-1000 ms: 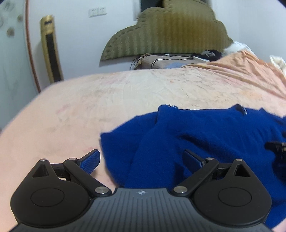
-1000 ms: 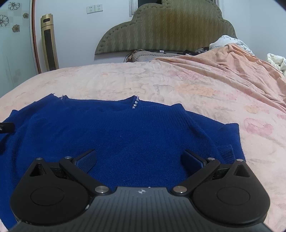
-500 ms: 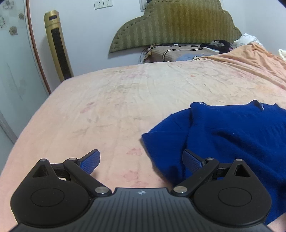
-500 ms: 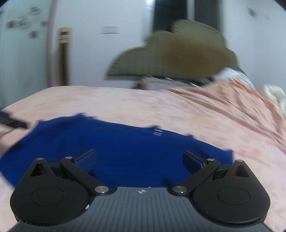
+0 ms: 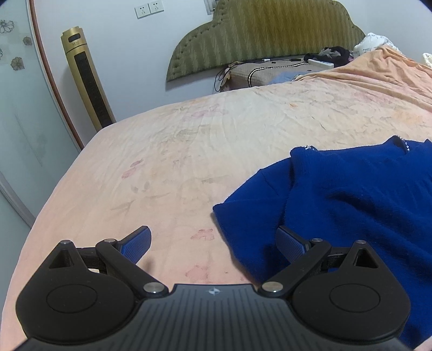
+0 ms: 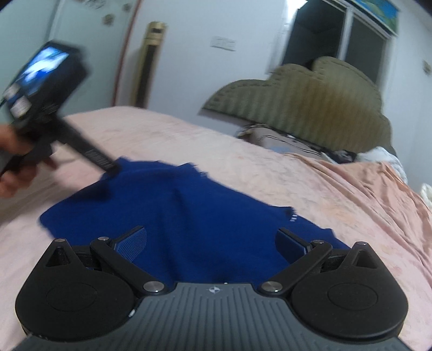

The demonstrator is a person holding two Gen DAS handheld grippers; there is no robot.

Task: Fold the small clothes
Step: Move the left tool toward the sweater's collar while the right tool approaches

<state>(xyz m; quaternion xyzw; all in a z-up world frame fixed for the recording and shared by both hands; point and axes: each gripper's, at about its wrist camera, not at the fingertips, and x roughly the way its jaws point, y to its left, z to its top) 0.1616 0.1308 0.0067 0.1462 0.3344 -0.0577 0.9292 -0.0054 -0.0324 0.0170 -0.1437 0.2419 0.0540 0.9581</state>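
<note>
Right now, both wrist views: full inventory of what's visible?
sweater: 1, dark blue, spread on the near right part of the bed, one sleeve folded over the body
bed sheet: 1, peach floral, covering the bed
headboard: 1, olive green, against the far wall
tower fan: 1, gold, standing left of the bed
wall sockets: 2, white, on the wall above the fan
pillow: 1, brown, at the bed's head
left gripper: 1, black with blue pads, open over the sweater's edge
right gripper: 1, same, open above the sweater
hand: 1, holding the left gripper's handle
</note>
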